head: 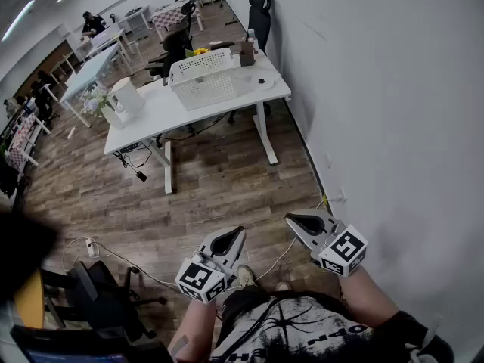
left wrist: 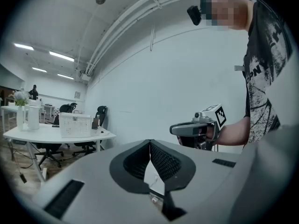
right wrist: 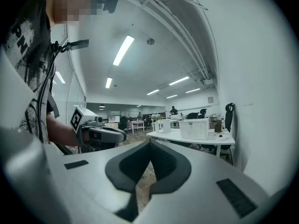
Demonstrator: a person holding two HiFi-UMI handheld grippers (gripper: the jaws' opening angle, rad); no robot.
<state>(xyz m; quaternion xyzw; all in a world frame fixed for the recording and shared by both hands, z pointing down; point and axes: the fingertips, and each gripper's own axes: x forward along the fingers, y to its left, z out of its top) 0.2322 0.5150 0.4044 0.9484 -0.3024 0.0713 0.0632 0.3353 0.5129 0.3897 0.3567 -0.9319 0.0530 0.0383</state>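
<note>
The person wears a black, white-printed T-shirt [head: 302, 330]. The left hand-held gripper [head: 234, 235] and right hand-held gripper [head: 293, 220] are grey, with marker-printed white cubes [head: 198, 277].

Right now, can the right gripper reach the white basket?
Probably not: the right gripper is by the person's body, with bare floor between it and the white basket.

Empty right gripper [right wrist: 150, 143], jaws together
</note>
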